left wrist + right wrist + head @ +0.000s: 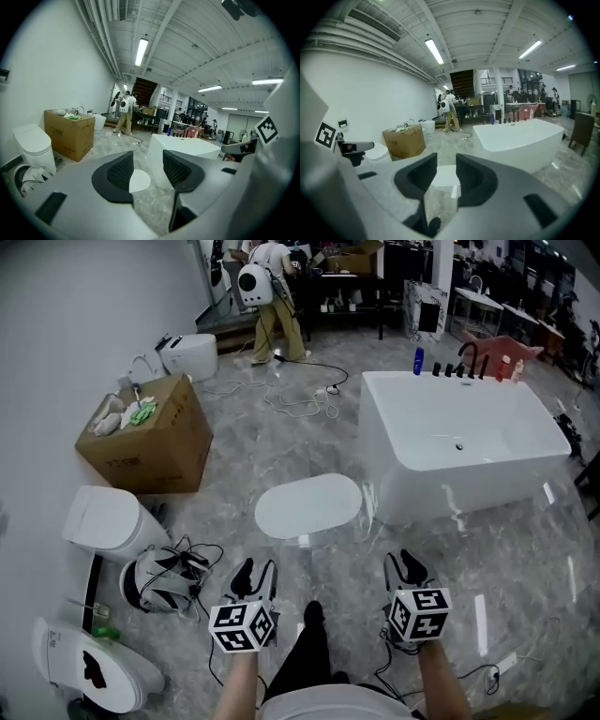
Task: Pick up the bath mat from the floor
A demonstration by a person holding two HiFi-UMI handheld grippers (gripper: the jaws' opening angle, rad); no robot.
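Bath mat [309, 505]: white, oval, lying flat on the grey marble-look floor [281, 442]. It sits just beside the near-left corner of the white bathtub [469, 442], ahead of both grippers & touched by neither.

L hand-held gripper [254, 570]: held low over the floor, short of the mat's near edge. In the left gripper view its jaws stand apart w/ bare pads. Only a slice of the mat [139, 180] shows thru the gap, farther off on the floor.

R hand-held gripper [405, 563]: level w/ the L one, off the mat's near-right side, closer to the tub. Jaws apart too, gap narrower than L's, nothing btwn them. The mat [444, 177] again shows beyond, on the floor.

Around:
- Open cardboard box [150, 442] w/ cloths on top, left of the mat.
- White toilet [108, 521] by the wall, below the box.
- White headset w/ straps & cables [161, 579] on the floor, near the L gripper.
- Blue bottle [418, 360] & black tap [466, 357] on the tub's far rim.
- Loose cables [300, 395] on the floor at the far end, by a standing person [274, 301].
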